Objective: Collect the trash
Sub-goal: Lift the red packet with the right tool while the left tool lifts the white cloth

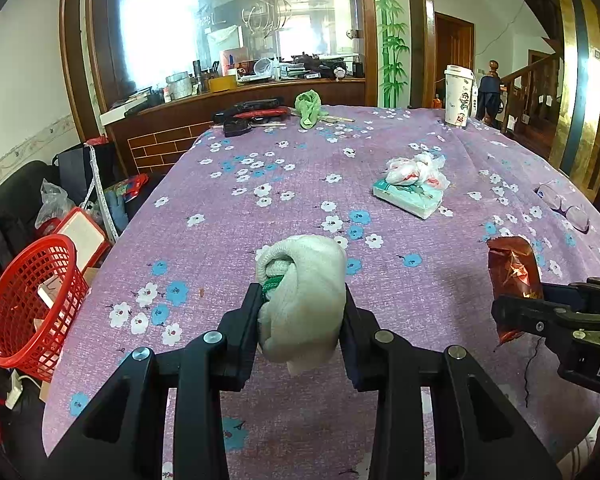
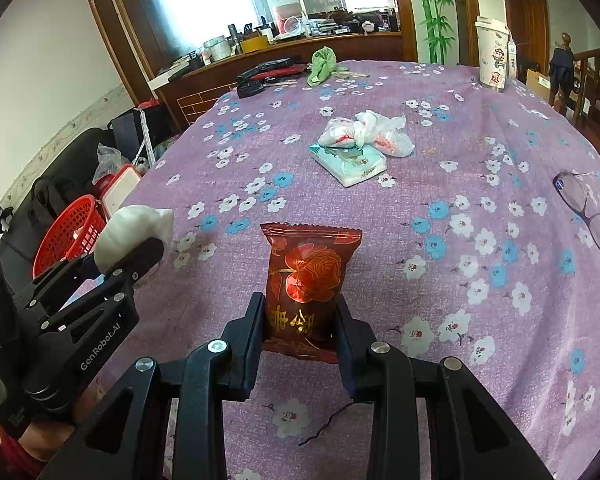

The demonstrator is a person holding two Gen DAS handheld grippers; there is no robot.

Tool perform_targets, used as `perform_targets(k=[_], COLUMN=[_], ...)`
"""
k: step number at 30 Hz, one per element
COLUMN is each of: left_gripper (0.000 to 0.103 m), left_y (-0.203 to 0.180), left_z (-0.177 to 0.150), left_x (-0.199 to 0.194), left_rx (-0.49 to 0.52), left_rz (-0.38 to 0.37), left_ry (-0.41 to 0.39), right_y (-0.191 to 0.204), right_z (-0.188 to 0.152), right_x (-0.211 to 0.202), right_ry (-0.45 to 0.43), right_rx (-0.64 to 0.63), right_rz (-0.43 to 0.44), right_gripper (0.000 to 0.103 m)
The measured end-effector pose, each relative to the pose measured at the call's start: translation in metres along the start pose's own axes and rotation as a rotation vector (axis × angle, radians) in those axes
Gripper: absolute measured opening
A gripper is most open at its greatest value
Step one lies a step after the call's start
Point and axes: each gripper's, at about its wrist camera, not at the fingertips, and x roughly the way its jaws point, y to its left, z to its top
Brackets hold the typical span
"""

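Left fingers: my left gripper [image 1: 300, 304] is clamped narrow on a balled-up off-white knitted cloth with a green edge [image 1: 304, 300]; the bundle bulges above and below the pads and hangs clear of the tabletop.
Right fingers: my right gripper [image 2: 300, 320] is pinched on the lower part of a dark red foil snack wrapper printed with a gold rose [image 2: 310, 276]; the wrapper stands upright, its long axis running up and away from me.
Bin: a red plastic mesh basket [image 1: 32, 304] sits on the floor off the left edge of the purple flower-print tabletop [image 1: 260, 200], below its level.
Which hand is nearer: my left, plainly. In the left wrist view the basket lies just down and left of the cloth; in the right wrist view it shows beyond my left gripper, well apart from the wrapper.
Relation that counts: both loads must travel left and down past the table edge, so I judge the left hand should drop first and clear the path.
Still on the tabletop: a crumpled white plastic bag with red print [image 1: 416, 170] resting on a pale teal tissue pack [image 1: 408, 198], ahead and right, nearer my right hand.
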Motion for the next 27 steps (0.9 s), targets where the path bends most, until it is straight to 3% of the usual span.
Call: perform_targets(k=[27], left_gripper=[0.034], left_y=[0.012], left_z=[-0.001], left_x=[-0.012], left_rx=[-0.023], left_rz=[0.023], left_ry=[-0.031], right_y=[0.016], right_z=[0.004], right_x=[-0.001], right_ry=[-0.002], right_rx=[-0.029], right_rz=[-0.002], right_gripper=[0.035])
